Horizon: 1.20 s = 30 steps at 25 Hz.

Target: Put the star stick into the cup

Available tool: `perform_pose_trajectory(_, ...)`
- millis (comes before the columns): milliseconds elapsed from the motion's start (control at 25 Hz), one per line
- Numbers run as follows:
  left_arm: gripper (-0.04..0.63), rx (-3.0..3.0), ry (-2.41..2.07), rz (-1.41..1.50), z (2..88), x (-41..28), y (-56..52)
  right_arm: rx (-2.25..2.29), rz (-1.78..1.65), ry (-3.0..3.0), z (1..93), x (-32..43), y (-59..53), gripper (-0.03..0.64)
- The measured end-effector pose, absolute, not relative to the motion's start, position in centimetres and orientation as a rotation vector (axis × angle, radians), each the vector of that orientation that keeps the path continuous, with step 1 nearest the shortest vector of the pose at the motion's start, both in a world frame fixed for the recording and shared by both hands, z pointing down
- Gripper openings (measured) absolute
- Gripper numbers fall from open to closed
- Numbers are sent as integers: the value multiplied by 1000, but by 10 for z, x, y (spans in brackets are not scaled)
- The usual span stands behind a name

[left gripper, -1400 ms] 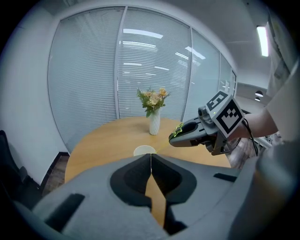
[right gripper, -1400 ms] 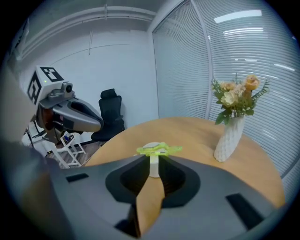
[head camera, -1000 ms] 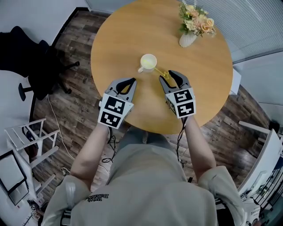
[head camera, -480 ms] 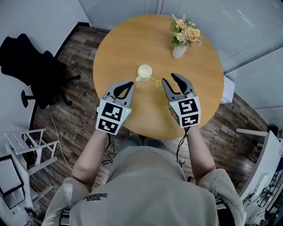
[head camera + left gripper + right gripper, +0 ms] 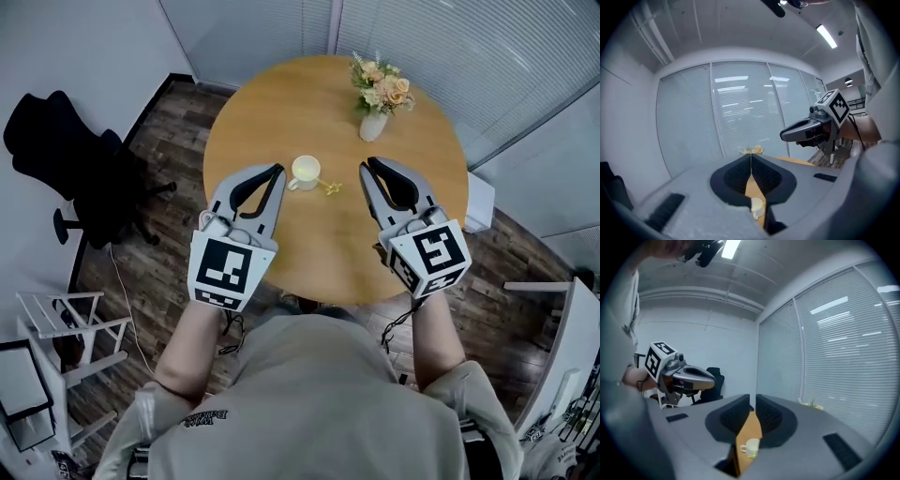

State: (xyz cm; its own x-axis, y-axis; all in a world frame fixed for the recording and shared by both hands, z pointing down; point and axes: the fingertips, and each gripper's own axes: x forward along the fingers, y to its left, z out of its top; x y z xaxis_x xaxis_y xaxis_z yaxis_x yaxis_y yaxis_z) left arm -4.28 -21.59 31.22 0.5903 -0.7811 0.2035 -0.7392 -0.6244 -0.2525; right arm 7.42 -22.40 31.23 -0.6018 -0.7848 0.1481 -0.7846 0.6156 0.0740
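Pale wood makes up a round counter (image 5: 281, 103), seen from above by the camera on a person's head. A small cream cup (image 5: 306, 170) stands near its middle, with its handle toward the person's left. The star stick (image 5: 329, 186), thin and yellow, lies flat on the wood just beside the cup on its right. One end is close to the cup's base, perhaps touching it. The stick is not inside the cup, so the task looks unfinished.

The left hand-held gripper (image 5: 277, 171) is held up off the counter to the left of the cup. Its two jaws meet tip to tip with nothing in them, and it seems simply kept out of the way. The right hand-held gripper (image 5: 367, 165) is held up on the other side, also clear of the wood. Its jaws have just been closing and now stand almost together, with a thin slit between the tips and nothing between them. Both grippers point nearly level across the room rather than down at the stick, so neither is placed to grasp anything.

A white vase of peach flowers (image 5: 375, 98) stands near the counter's far edge, well apart from the cup. A black office chair (image 5: 66, 159) sits on the dark plank floor to the left.

To finish, a gripper would probably need to come down and pinch the stick. It lies flat and offers little to grip.
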Motion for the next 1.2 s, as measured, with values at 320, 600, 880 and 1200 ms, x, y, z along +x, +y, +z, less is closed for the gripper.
perform_pose_trajectory(320, 25, -2627, 1281, -292, 255, -45, -187, 1203, -254, -2723, 241, 54, -175, 40)
perform_pose_trajectory(600, 25, -2644, 1303, -262, 256, -52, -173, 1197, -220, -2834, 227, 49, -149, 40)
perform_pose_trajectory(880, 23, -2726, 1302, -293, 280, -53, -158, 1127, -123, -2796, 258, 45, -142, 37)
perform_pose_trajectory(1200, 23, -2740, 1289, -340, 296, -49, -160, 1110, -14, -2770, 281, 47, -148, 35)
